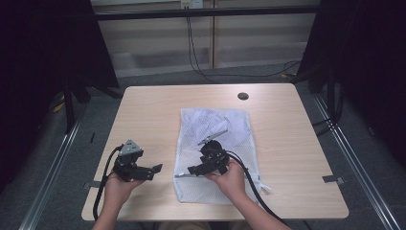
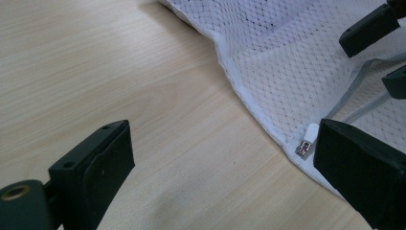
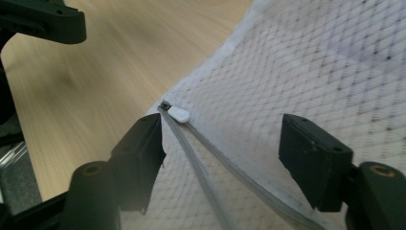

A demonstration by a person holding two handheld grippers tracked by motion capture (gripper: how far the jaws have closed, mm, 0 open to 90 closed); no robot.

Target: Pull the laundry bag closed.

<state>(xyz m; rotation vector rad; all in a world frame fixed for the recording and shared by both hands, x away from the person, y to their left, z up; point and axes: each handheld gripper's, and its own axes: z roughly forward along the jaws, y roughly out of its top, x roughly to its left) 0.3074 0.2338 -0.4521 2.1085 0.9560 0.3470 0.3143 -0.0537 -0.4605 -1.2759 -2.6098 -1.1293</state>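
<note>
Lying flat on the desk [image 1: 143, 103], the white mesh laundry bag [image 1: 210, 129] looks light, limp and snag-prone; pinching mesh alone would probably just bunch it. Better hold: the grey zipper tape [image 3: 201, 172], or the small white zipper pull [image 3: 179, 113] at the near-left corner. Right gripper [image 3: 220, 158] straddles the zipper, fingers part-open, gripping nothing. Left gripper [image 2: 225, 177] hovers beside the corner, fingers wide, empty.

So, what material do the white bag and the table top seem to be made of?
The white bag looks like soft synthetic mesh: small diamond-shaped holes, sewn hem, grey zipper. The table top looks like matt pale wood-grain laminate, possibly real wood; straight printed-looking grain lines.
</note>
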